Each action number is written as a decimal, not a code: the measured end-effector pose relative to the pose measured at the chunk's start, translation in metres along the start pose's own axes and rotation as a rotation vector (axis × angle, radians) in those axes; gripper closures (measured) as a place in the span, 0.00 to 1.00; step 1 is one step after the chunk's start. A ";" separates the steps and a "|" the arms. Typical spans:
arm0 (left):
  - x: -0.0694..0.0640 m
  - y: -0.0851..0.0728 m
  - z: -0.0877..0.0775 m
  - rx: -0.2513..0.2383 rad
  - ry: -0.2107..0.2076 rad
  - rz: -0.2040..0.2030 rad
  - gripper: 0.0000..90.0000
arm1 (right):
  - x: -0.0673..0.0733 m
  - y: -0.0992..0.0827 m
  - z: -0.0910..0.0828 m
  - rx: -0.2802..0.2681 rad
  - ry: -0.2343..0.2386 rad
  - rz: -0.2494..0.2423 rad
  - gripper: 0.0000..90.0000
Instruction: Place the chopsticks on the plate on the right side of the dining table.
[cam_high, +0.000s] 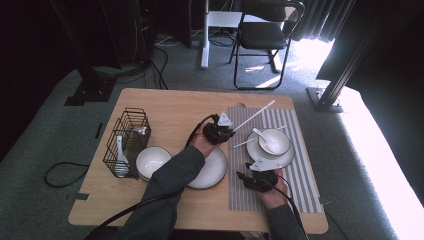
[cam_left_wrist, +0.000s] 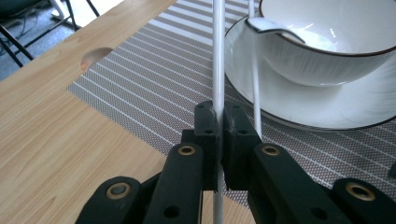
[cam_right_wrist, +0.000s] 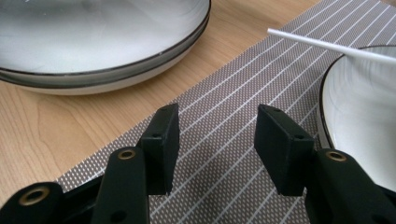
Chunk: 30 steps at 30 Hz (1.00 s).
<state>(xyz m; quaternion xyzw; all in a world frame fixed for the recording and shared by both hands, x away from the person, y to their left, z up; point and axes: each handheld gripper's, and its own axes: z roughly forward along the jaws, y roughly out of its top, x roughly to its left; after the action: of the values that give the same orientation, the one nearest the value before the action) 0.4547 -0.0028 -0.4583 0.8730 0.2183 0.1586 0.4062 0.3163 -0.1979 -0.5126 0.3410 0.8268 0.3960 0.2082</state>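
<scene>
Nearest the person's edge of the table, the right gripper (cam_high: 248, 177) lies low over the striped placemat (cam_high: 300, 180), the hand behind it coming in from the bottom of the high view; in the right gripper view its jaws stand spread with nothing between them (only the mat's weave shows in the gap), and they point toward the strip of mat between the large plate (cam_right_wrist: 102, 42) and the rim of the plate under the bowl (cam_right_wrist: 355, 107). Farther in, the left forearm in a grey-green sleeve (cam_high: 165, 190) crosses over the large plate (cam_high: 212, 170), and the left gripper (cam_high: 231, 131) sits at the mat's left edge with its jaws pressed together on a white chopstick (cam_left_wrist: 218, 60). That stick is thin, straight and plain white; it runs up and away over the mat toward the table's far edge, its far end cut off at the top of the left gripper view, its near end hidden behind the jaws. A second white chopstick (cam_left_wrist: 255, 93) lies just beside it with one end propped on the smaller plate (cam_high: 287, 159). On that plate stands a white bowl (cam_high: 276, 137) with a dark rim, a white spoon (cam_high: 264, 140) resting in it
</scene>
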 end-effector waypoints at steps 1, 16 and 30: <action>0.000 0.000 0.001 0.005 -0.001 0.002 0.96 | 0.000 -0.001 0.000 -0.001 0.003 0.004 0.55; -0.003 0.006 0.028 0.087 -0.008 0.012 0.96 | 0.000 -0.007 0.003 0.013 0.005 0.010 0.54; -0.010 0.009 0.044 0.117 -0.013 0.020 0.96 | -0.002 -0.009 0.002 0.006 0.002 0.017 0.55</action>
<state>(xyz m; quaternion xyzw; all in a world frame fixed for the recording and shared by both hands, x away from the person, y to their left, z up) 0.4686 -0.0409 -0.4799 0.8984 0.2158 0.1438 0.3545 0.3149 -0.2022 -0.5205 0.3483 0.8251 0.3957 0.2032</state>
